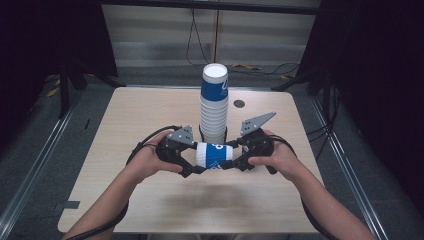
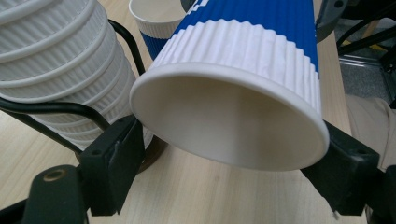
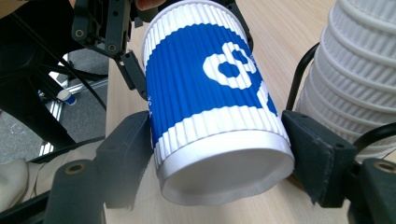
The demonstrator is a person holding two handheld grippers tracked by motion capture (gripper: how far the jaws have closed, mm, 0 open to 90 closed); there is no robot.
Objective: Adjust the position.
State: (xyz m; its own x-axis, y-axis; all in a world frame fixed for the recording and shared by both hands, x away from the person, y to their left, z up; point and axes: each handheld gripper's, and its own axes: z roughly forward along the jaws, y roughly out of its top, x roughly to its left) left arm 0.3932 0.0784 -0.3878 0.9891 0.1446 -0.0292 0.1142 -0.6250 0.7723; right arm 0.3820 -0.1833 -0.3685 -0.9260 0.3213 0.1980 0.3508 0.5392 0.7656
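Observation:
A blue-and-white ribbed paper cup (image 1: 214,155) lies on its side just above the table, between both grippers. My left gripper (image 1: 196,163) has its jaws on either side of the open rim (image 2: 233,154); the pads press on it. The left gripper view looks into the cup's white inside, with my left gripper (image 2: 231,140) framing it. My right gripper (image 1: 234,160) grips the base end. In the right gripper view the cup (image 3: 205,93) sits between the pads of my right gripper (image 3: 217,126), which touch both sides.
A tall stack of ribbed cups (image 1: 214,112) stands in a black wire holder right behind the held cup, close to both grippers (image 2: 56,60) (image 3: 359,65). Another blue-and-white cup (image 2: 154,23) stands upright beyond. The wooden table (image 1: 150,115) has a small dark hole (image 1: 239,103).

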